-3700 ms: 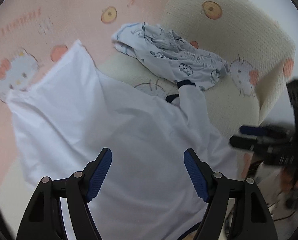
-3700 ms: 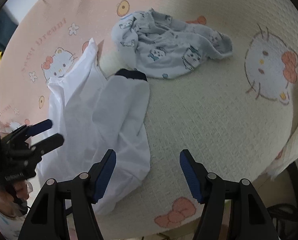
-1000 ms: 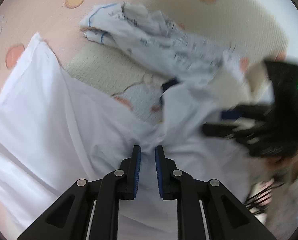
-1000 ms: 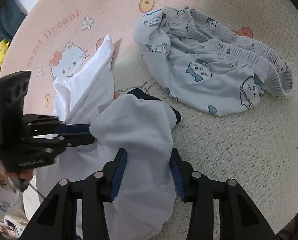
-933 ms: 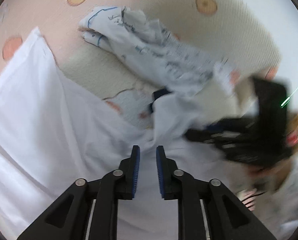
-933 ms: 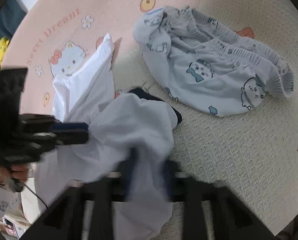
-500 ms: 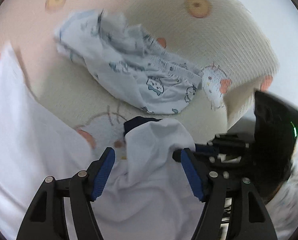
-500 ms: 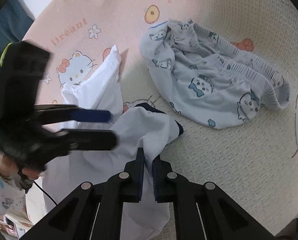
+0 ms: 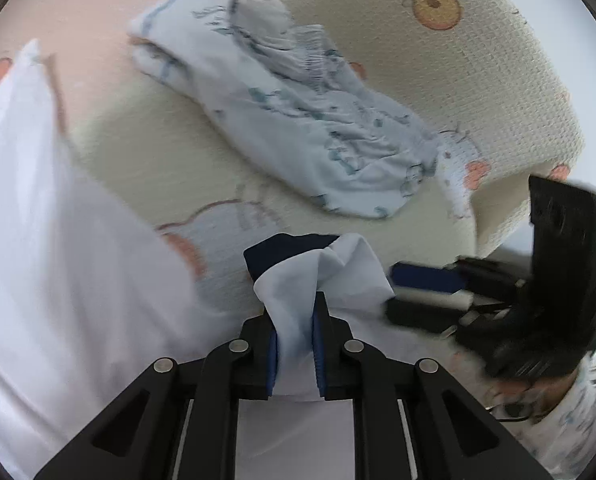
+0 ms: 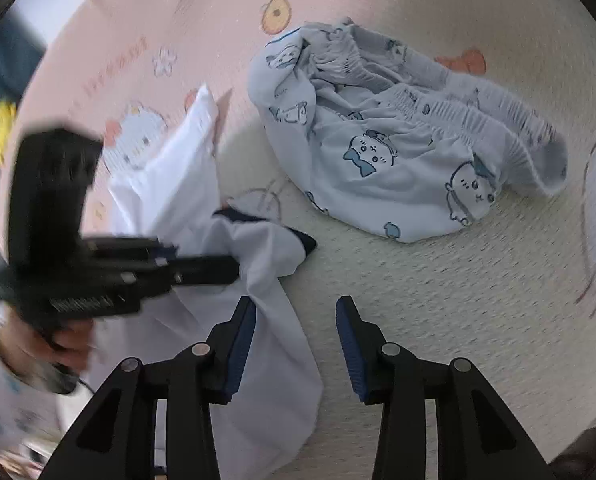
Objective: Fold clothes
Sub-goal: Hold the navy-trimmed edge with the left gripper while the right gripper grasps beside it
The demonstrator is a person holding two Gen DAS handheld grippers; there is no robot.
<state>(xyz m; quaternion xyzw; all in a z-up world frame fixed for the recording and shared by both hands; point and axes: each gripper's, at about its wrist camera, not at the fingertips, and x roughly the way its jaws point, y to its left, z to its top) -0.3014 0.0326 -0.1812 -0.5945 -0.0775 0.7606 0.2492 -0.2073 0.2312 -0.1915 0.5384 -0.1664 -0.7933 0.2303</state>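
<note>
L gripper (image 9: 294, 338) just clamped; R gripper (image 10: 296, 344) just opening

Left gripper (image 9: 295, 330): black plastic linkage arms, silver rivets, blue pads on fingers (image 9: 272, 354). Right gripper (image 10: 296, 340): same build; body seen from left cam has green LED. Sleeve (image 10: 2, 396): white w/ small blue print. Black cable below handle.

White shirt (image 10: 266, 344): navy-cuffed sleeve bunched, body spread toward 9 o'clock. Pale blue cartoon-print shorts (image 10: 398, 160): crumpled, elastic waistband showing, at 1 o'clock, apart from shirt.
</note>
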